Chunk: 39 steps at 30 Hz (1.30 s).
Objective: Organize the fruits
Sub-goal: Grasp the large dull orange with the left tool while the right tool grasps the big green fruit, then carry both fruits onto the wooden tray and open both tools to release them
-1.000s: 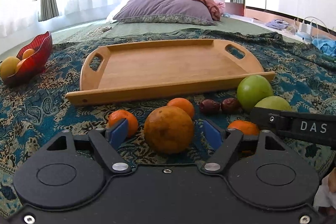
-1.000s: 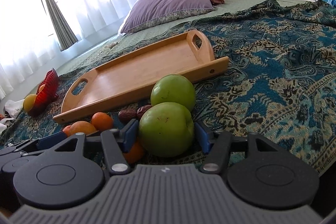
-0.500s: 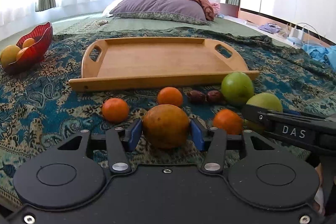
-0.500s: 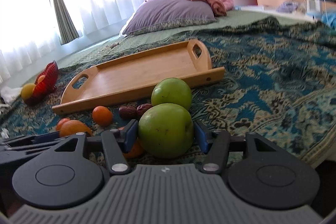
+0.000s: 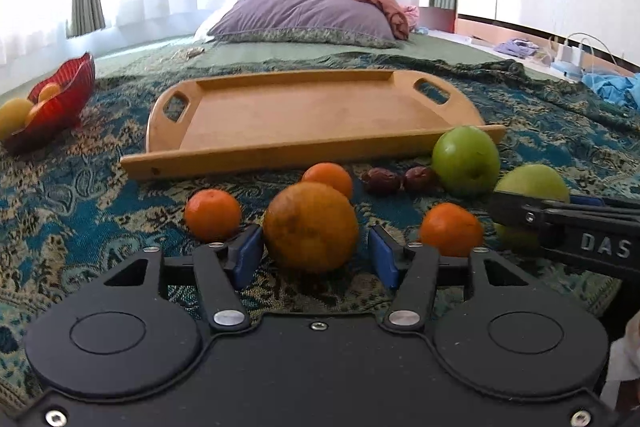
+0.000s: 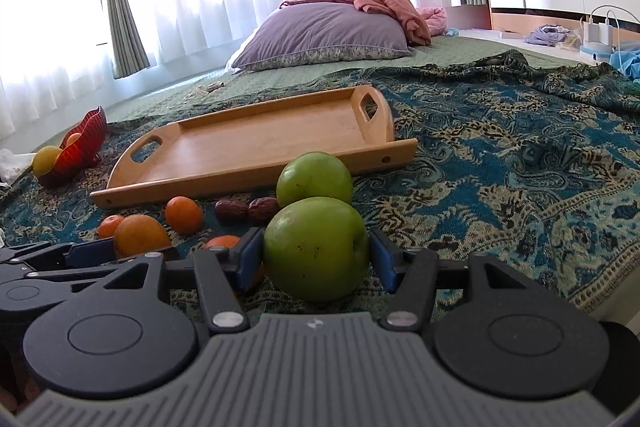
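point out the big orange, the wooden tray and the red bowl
big orange (image 5: 311,227), left wrist view, middle of its skin
wooden tray (image 5: 304,115), left wrist view, bare floor of the tray
red bowl (image 5: 66,95), left wrist view, its outer wall

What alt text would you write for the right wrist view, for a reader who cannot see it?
The right gripper has a large green apple between its blue fingers on a patterned blue blanket. Behind it lie a second green apple, two dates, small oranges and an empty wooden tray; a red bowl stands far left.
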Tool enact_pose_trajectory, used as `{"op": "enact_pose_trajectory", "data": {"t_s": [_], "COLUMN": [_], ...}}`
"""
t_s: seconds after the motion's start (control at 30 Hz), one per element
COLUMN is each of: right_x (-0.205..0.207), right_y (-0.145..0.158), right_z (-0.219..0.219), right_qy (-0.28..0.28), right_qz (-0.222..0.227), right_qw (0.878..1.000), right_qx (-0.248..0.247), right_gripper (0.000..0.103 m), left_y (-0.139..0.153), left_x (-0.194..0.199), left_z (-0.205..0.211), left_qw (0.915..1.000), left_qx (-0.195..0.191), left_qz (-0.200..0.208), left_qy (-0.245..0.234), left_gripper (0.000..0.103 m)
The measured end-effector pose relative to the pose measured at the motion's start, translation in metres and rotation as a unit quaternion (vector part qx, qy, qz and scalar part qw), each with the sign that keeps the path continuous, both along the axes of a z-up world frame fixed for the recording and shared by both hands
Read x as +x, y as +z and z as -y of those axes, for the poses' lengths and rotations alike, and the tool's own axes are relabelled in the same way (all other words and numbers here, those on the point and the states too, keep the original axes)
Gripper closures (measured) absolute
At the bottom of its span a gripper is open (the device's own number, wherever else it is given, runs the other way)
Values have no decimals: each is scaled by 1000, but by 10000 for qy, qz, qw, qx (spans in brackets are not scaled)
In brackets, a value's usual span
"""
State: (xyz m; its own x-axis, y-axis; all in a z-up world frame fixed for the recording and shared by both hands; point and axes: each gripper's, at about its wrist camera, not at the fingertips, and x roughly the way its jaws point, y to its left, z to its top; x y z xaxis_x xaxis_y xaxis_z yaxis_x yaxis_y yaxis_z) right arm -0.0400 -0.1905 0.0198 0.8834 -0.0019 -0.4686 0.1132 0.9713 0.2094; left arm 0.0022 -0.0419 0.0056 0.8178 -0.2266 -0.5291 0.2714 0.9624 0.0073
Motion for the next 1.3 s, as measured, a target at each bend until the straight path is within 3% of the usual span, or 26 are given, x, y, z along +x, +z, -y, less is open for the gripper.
{"op": "enact_pose_trajectory", "data": {"t_s": [0.07,0.2,0.37,0.6,0.77,0.97,1.17,1.3], "right_x": [1,2,7,25,55,103,156,186], "right_y": [-2,0,10,30,43,52,49,39], "right_z": [1,2,2,12,27,43,53,60], "right_qy": [-5,43,97,73,80,181,487,600], "right_qz": [-8,52,222,514,581,341,-64,-487], "right_qw": [10000,10000,9996,9986,9982,9992,9988,9966], "right_qx": [31,1,-114,-101,-95,-55,-3,294], "right_gripper": [42,42,42,42,42,42,42,42], "left_y": [-2,3,11,43,66,75,62,49], "left_x": [5,10,12,32,64,109,152,174], "left_z": [-3,-8,-7,-10,-18,-26,-31,-36], "left_qw": [9998,9993,9995,9988,9986,9988,9977,9956], "left_qx": [-154,-300,-204,-197,-307,-322,-272,-219], "left_qz": [-83,-120,78,367,303,104,-321,-581], "left_qy": [83,173,237,249,307,354,530,708], "left_gripper": [55,56,56,56,56,56,56,56]}}
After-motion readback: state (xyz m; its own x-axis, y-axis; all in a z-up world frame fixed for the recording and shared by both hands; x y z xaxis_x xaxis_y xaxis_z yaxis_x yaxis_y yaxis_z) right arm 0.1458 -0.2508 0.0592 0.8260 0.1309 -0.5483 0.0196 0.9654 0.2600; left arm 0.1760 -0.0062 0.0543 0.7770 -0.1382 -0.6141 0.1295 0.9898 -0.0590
